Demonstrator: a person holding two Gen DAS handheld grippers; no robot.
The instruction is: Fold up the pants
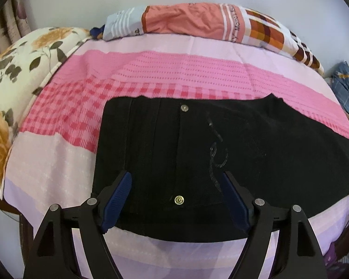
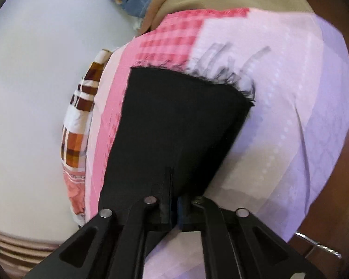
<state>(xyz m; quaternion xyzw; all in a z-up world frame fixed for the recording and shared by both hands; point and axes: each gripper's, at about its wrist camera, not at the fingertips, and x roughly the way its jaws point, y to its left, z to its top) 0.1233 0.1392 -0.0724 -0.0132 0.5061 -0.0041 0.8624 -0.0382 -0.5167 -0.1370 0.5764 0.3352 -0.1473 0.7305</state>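
Right fingers clamped on pants, left gripper spread

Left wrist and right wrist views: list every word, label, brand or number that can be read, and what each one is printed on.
"MODERN ES...": partial, on a pale stripe of the patchwork quilt at the head of the bed; the rest runs out of legibility.
Small dark mark on the quilt's light blue patch: too small to read.
Glittery curling design on the black pants: ornament, no legible letters.
Pants' metal studs: any embossing too small.
Right wrist view: nothing readable.
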